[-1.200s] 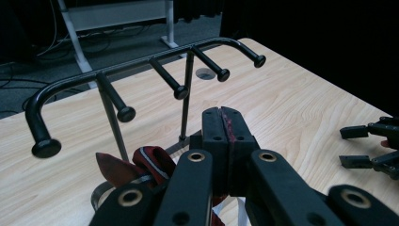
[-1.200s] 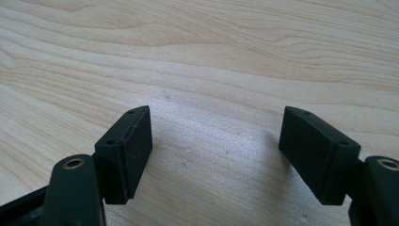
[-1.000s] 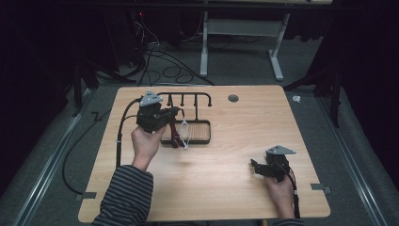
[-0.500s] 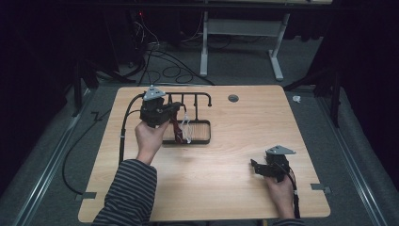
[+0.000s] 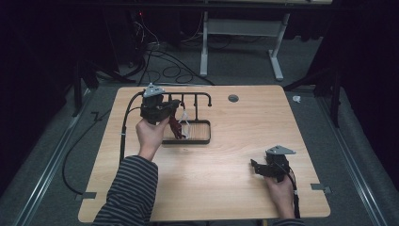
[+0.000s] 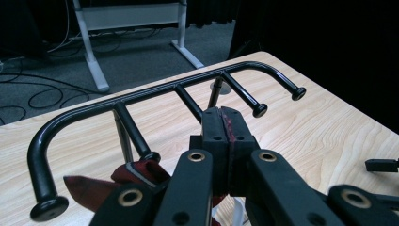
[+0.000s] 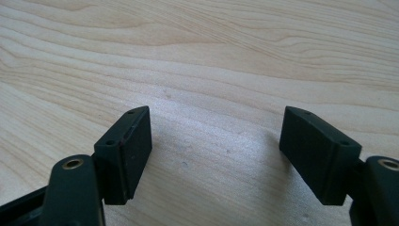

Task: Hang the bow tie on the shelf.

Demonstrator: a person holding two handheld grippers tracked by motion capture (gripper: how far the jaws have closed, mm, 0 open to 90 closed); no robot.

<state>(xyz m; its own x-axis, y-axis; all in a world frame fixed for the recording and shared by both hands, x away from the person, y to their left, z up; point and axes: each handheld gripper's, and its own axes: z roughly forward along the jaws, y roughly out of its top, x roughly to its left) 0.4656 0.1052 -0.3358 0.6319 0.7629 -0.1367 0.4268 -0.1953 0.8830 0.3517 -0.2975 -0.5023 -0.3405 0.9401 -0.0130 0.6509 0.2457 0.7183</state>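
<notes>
Vertically, red strap (image 5: 175, 126) beneath rack (image 5: 197, 96)

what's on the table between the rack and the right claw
Nothing: in the high view, bare table runs from the rack to the right claw.

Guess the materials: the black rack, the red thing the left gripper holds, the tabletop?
Rack: likely metal tube with glossy black coating; it shows sharp highlights and knobbed peg tips. Red thing: looks like soft cloth, matte and creased, pinched in the left gripper. Tabletop: light wood or wood-look laminate; grain lines, smooth finish.
</notes>
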